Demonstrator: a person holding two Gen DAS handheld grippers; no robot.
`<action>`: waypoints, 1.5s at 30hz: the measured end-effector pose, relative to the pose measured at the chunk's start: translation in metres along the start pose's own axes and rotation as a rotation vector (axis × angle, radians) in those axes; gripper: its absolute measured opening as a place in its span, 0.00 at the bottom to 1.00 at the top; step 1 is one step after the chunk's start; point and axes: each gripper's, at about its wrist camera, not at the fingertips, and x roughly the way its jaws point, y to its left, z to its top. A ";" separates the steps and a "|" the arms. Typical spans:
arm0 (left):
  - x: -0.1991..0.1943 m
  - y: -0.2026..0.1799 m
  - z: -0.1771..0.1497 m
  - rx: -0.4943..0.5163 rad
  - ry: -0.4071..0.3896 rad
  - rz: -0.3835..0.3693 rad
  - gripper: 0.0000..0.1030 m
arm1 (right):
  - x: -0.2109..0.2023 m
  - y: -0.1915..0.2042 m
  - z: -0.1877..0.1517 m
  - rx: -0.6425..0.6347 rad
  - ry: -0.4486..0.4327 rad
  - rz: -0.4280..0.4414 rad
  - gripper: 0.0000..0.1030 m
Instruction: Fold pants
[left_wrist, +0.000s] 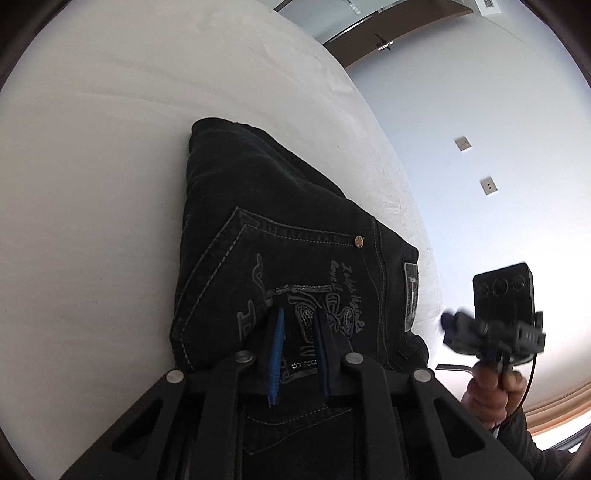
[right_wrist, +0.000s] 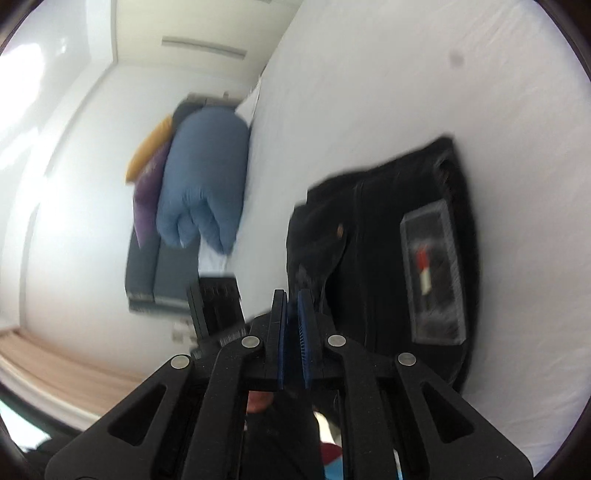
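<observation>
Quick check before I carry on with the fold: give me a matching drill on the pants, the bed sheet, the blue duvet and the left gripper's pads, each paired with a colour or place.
Things:
1. pants
2. bed sheet
3. duvet
4. left gripper pads

Descriptions:
A. white, spread under the garment
B. bright blue, ridged
C. black denim, folded, embroidered back pocket up
D. pale blue, bundled at the far end of the bed

Pairs: 1-C, 2-A, 3-D, 4-B
</observation>
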 end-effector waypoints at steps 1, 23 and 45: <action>0.000 -0.003 0.000 0.007 0.001 0.015 0.18 | 0.016 -0.004 -0.011 -0.019 0.069 -0.056 0.08; -0.008 -0.066 -0.011 0.312 -0.038 0.366 0.46 | -0.027 -0.041 0.009 0.099 -0.140 -0.228 0.84; -0.020 -0.016 0.017 0.234 0.000 0.533 0.80 | 0.062 -0.031 0.034 0.053 0.024 -0.361 0.43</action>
